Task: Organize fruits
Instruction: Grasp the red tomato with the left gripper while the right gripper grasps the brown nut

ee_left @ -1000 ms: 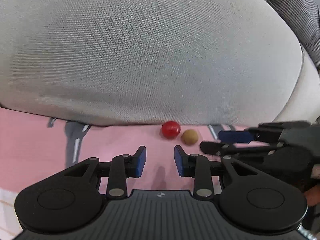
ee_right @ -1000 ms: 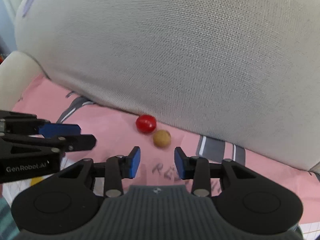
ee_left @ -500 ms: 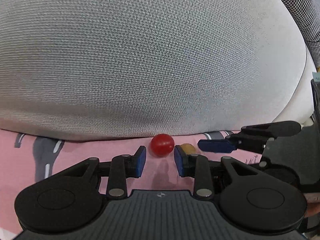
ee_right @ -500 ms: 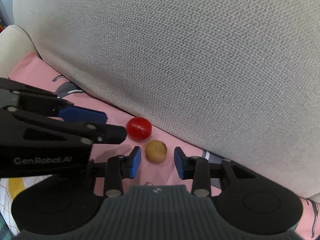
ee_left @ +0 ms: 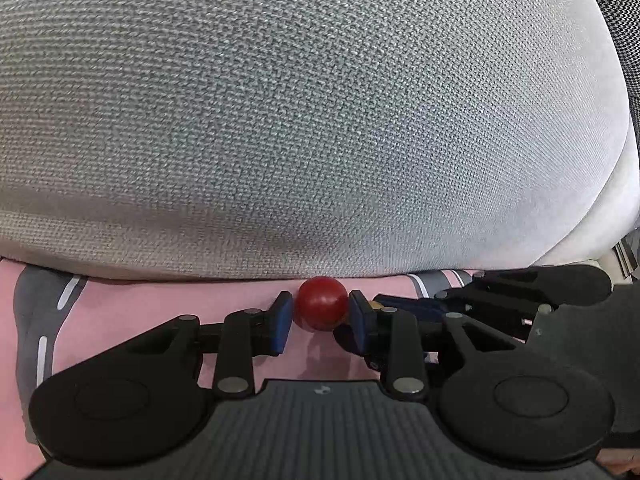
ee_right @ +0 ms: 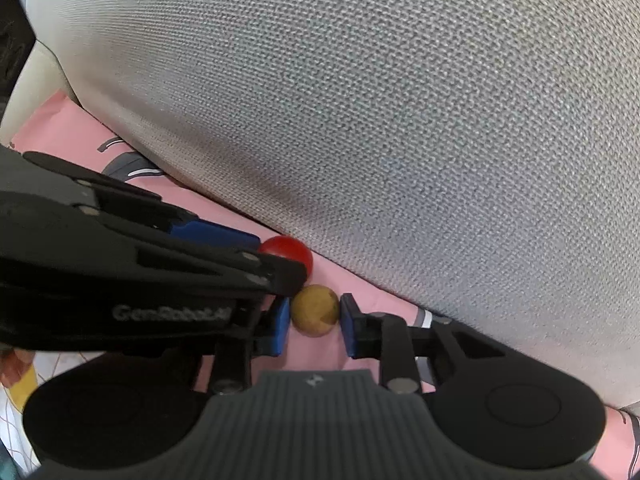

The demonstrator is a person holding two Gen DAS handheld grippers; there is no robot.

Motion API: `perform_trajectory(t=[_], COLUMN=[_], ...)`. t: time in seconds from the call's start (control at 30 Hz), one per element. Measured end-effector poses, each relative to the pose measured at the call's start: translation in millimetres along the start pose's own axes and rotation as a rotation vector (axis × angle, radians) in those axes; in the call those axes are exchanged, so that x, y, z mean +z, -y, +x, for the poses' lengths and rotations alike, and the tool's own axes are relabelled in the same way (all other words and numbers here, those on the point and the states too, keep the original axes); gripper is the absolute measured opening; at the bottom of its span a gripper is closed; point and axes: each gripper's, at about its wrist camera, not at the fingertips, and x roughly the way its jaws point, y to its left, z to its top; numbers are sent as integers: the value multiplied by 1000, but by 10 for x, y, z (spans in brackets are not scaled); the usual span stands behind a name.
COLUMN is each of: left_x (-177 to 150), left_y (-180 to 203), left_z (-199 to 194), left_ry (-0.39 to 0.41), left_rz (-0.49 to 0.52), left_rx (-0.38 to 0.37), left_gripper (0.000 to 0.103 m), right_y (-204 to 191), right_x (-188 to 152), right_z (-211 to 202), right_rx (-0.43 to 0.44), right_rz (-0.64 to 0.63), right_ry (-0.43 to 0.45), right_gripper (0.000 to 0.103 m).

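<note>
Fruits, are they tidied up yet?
Not yet. Done: nothing looks put away; both fruits lie on the pink cloth by the grey cushion. In hand: the right tool is shut on the brown fruit, and the red fruit sits between the left tool's pads, though I can't tell if it's squeezed. Left: lifting both and carrying them to their place, which isn't in view.

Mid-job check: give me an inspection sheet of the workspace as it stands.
Surface: pink printed sheet at the foot of a grey cushion.
Job's things: red fruit and tan fruit, side by side on the sheet.
Clutter: nothing seen.
Grippers: left hand-held gripper straddles the red fruit; right hand-held gripper shut on the tan fruit.
Cables: nothing seen.
Surroundings: checked fabric at far right.
</note>
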Motion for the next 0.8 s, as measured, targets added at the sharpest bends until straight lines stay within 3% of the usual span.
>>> perform_trajectory(t=[0.4, 0.8], left_x=[-42, -109], left_y=[244, 272], left_z=[287, 80], left_ry=[22, 51], left_rz=[-20, -56], left_rx=[26, 75], left_gripper=[31, 31], right_y=[25, 114], right_x=[-50, -193], right_z=[-57, -380], right_rx=[-24, -27], right_rz=[23, 39], right_ry=[7, 29], right_gripper=[22, 23])
